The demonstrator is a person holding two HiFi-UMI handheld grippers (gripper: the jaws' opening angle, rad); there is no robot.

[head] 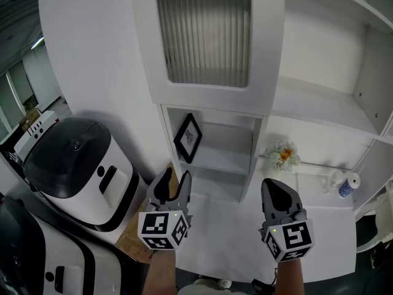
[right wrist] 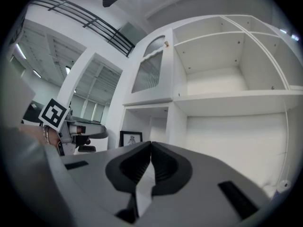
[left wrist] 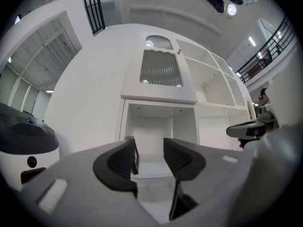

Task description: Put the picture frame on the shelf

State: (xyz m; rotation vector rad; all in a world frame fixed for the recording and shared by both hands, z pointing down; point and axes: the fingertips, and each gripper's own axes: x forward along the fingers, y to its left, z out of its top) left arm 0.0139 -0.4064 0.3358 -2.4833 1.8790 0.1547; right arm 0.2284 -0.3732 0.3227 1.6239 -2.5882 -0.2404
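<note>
The black picture frame (head: 188,137) stands upright in the narrow lower compartment of the white shelf unit (head: 319,106), leaning against its left wall; the right gripper view shows the picture frame (right wrist: 130,138) there too. My left gripper (head: 175,178) hangs just below and in front of it, apart from it, jaws open with nothing between them (left wrist: 150,148). A thin dark edge (left wrist: 136,157) shows behind its left finger. My right gripper (head: 274,188) is lower right, in front of the wider compartment, jaws shut and empty (right wrist: 151,148).
A black-and-white domed appliance (head: 80,171) stands at the left beside the shelf unit. A ribbed-glass cabinet door (head: 206,32) hangs above the frame's compartment. A small flower bunch (head: 282,157) and a small white container with a blue base (head: 349,185) sit on the lower right shelf.
</note>
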